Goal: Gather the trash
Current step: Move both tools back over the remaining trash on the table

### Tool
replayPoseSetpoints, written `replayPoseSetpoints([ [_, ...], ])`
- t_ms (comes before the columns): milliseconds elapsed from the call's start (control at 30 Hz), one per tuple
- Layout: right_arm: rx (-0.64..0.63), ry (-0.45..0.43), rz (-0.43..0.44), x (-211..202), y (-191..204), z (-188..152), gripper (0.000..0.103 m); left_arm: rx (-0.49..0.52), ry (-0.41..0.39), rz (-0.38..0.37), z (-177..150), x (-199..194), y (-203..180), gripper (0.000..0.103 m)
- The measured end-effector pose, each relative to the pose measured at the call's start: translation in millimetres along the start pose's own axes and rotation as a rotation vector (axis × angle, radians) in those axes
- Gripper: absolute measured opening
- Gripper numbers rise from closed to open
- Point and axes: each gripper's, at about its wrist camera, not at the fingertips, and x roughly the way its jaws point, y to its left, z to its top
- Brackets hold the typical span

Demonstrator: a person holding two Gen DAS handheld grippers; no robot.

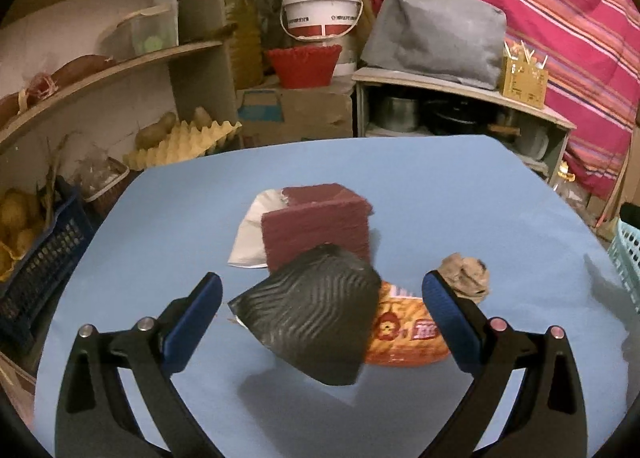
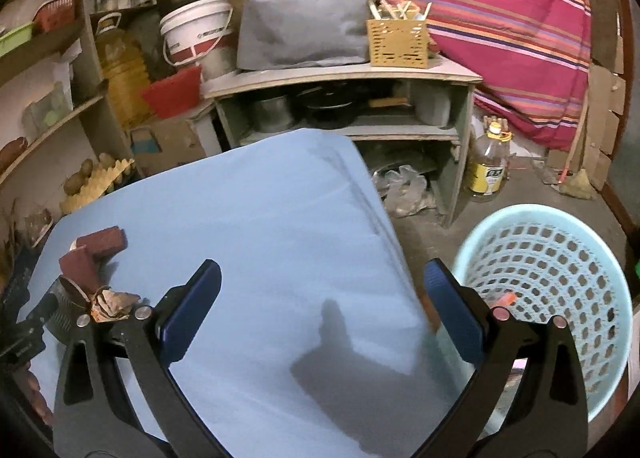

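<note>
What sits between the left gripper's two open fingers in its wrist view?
In the left wrist view, a black ridged wrapper sits between the left gripper's open fingers, overlapping an orange snack packet. The maroon box stands just beyond.

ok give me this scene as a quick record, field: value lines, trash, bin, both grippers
surface: blue table
trash on table: maroon box, black wrapper, orange packet, paper ball, white sheet
bin: pale blue basket on the floor, right of the table
left gripper: open, astride the black wrapper, touching nothing
right gripper: open, holding nothing, over the table's right edge
in basket: a small orange-red scrap; otherwise unclear
</note>
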Motion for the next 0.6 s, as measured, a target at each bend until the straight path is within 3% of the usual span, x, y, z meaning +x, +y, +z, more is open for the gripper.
replayPoseSetpoints([
  [133, -0.06, -0.048, -0.028, 5, 17, -2, 0.099, -0.005, 0.004, -0.026, 0, 3, 7, 0.098],
  [233, -0.101, -0.017, -0.047, 11, 24, -3, 0.099, 0.014, 0.008, -0.026, -2, 5, 9, 0.098],
  [367, -0.046, 0.038, 0.001, 17, 23, -4, 0.099, 0.018, 0.047, -0.029, -6, 14, 12, 0.098],
  [600, -0.09, 0.039, 0.004, 18, 42, -10, 0.099, -0.026, 0.124, -0.05, -10, 33, 26, 0.098],
])
